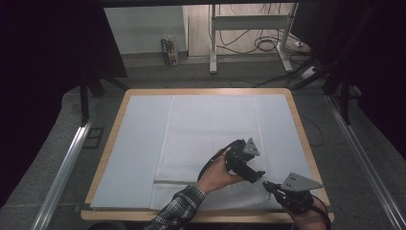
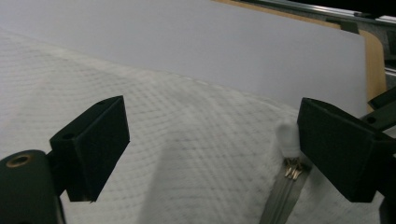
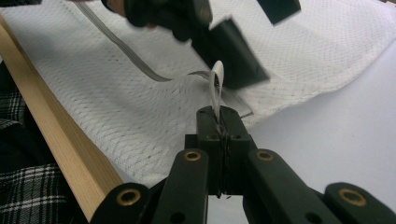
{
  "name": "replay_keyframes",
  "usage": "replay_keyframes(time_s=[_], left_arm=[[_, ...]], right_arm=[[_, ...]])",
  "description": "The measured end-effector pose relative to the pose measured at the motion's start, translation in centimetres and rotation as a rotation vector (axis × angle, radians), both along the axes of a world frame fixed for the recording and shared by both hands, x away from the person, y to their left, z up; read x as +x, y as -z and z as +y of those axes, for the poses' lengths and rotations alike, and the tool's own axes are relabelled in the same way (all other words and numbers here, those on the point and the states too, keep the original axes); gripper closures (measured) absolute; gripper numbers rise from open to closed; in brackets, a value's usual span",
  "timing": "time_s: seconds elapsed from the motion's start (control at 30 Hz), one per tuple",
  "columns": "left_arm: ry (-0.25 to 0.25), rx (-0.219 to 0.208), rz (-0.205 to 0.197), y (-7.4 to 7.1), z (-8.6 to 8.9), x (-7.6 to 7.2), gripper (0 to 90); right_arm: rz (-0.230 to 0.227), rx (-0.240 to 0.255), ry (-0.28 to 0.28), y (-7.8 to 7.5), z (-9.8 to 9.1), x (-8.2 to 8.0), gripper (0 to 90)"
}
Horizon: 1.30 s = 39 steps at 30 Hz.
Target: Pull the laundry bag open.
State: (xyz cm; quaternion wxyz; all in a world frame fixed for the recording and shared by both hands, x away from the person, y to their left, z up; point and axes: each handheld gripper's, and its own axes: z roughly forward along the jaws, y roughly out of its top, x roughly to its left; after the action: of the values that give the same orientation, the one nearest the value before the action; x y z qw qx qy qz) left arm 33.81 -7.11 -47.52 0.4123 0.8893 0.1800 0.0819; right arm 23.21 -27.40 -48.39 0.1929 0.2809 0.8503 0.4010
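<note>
At the near right corner of the bench (image 1: pixel 306 143), a person works the zip of a white mesh laundry bag (image 1: pixel 206 139) that lies flat on a pale sheet (image 1: pixel 139 143). The right tool (image 3: pixel 219 122) is clamped tight on the white pull tab (image 3: pixel 217 81) at the end of the grey zipper (image 3: pixel 116 42), which runs along the bag's near edge. The tab stands up out of its closed jaws, and the mesh around it is drawn up into a small ridge.

The left tool (image 1: pixel 261 176) hovers just beside it, jaws wide and holding nothing. In the left gripper view, the tab (image 2: pixel 288 137) sits close against the inner face of one jaw, with no pad pressing on it, and the zipper tape (image 2: pixel 282 196) trails away below.

The work looks to be at an early stage: the pull is secured at the bag's right end, and the zipper line still stretches away to the left. Whether the teeth along it are open or shut cannot be told. What appears left is for the free tool to pin the fabric next to the pull, then the long draw along the near edge.
</note>
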Motion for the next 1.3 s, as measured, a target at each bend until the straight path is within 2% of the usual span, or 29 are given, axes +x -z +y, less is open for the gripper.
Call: replay_keyframes(time_s=[0.1,0.13,0.23,0.27,0.3,0.33,0.43,0.47,0.53,0.57,0.6,0.67,0.8,0.93,1.17,1.3], left_arm=[[-0.011,0.014,-0.004,-0.1,0.9,0.1,12.3],[-0.014,-0.005,0.01,-0.1,1.5,0.1,12.9],[-0.01,-0.008,0.018,-0.2,2.3,0.2,15.3],[0.003,-0.029,0.039,-0.1,2.9,0.1,16.9],[0.003,-0.029,0.039,-0.1,2.9,0.1,19.4],[0.018,-0.037,0.051,-0.1,3.2,0.1,19.4],[0.055,-0.069,0.088,0.0,3.8,-0.1,29.6],[0.066,-0.094,0.113,0.1,3.8,-0.2,33.8],[0.107,-0.112,0.173,0.3,3.9,-0.1,45.4],[0.107,-0.112,0.173,0.3,3.9,-0.1,49.1],[0.13,-0.11,0.2,0.5,3.7,0.0,51.4],[0.137,-0.113,0.215,0.7,3.6,0.0,53.9],[0.196,-0.11,0.267,1.1,3.5,0.4,63.8],[0.228,-0.108,0.312,1.2,3.3,0.4,68.7],[0.244,-0.106,0.332,1.1,3.4,0.3,76.5],[0.256,-0.115,0.356,1.1,3.5,0.3,78.1]], right_arm=[[0.001,0.002,0.002,0.0,-0.1,0.1,87.6],[-0.001,0.0,0.001,0.0,-0.1,0.1,87.6],[-0.003,-0.002,0.001,0.0,0.0,0.1,87.5],[-0.004,-0.006,0.001,0.0,0.0,0.0,87.5],[-0.004,-0.006,0.001,0.0,0.0,0.0,87.5],[-0.006,-0.008,-0.001,0.0,0.0,0.0,87.5],[-0.013,-0.013,-0.001,0.0,0.1,0.0,87.5],[-0.014,-0.015,-0.002,0.0,0.1,0.0,87.5],[-0.025,-0.02,-0.006,-0.1,0.2,-0.1,87.5],[-0.025,-0.02,-0.006,-0.1,0.2,-0.1,87.5],[-0.027,-0.026,-0.01,-0.1,0.2,-0.2,87.5],[-0.03,-0.026,-0.011,-0.1,0.2,-0.2,87.5],[-0.033,-0.032,-0.014,0.0,0.2,-0.2,87.5],[-0.04,-0.046,-0.018,0.0,0.2,-0.2,87.5],[-0.055,-0.088,-0.025,0.1,0.4,-0.3,87.5],[-0.059,-0.101,-0.027,0.2,0.5,-0.3,87.4]])
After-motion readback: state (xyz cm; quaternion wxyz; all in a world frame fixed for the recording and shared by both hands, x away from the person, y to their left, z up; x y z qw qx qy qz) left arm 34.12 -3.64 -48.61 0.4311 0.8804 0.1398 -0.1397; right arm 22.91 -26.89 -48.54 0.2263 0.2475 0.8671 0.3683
